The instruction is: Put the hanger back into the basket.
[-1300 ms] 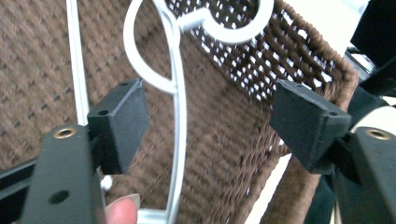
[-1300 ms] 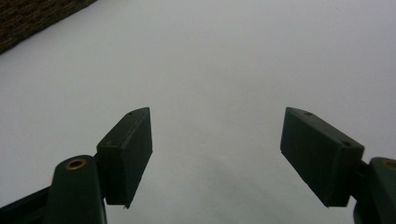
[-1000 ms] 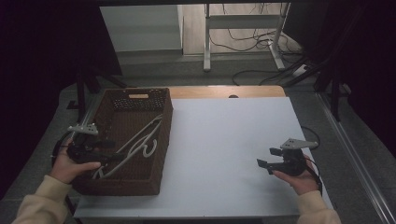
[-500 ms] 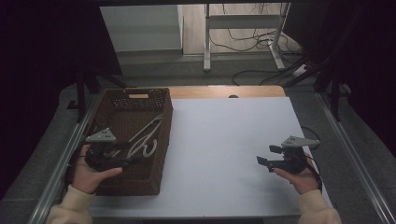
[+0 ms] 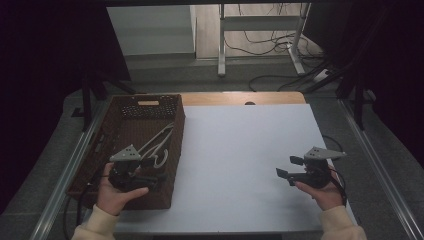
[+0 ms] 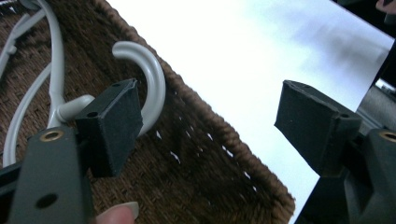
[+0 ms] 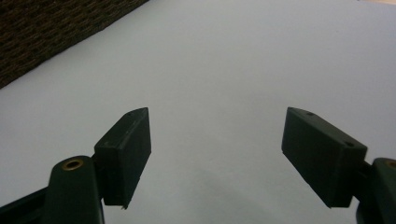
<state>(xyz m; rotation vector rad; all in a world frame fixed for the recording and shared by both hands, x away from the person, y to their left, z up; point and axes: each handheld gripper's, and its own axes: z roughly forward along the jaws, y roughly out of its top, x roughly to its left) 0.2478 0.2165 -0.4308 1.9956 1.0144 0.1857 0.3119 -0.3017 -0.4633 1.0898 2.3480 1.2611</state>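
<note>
L gripper (image 5: 159,176) was held over the wicker basket (image 5: 125,150), jaws wide apart, nothing gripped; the white hanger hook (image 6: 149,79) was seen just behind one jaw. R gripper (image 5: 285,167) was held above the white table (image 5: 240,150), jaws wide, empty. White plastic hangers (image 5: 157,142) lay in the basket, L side of table.
</note>
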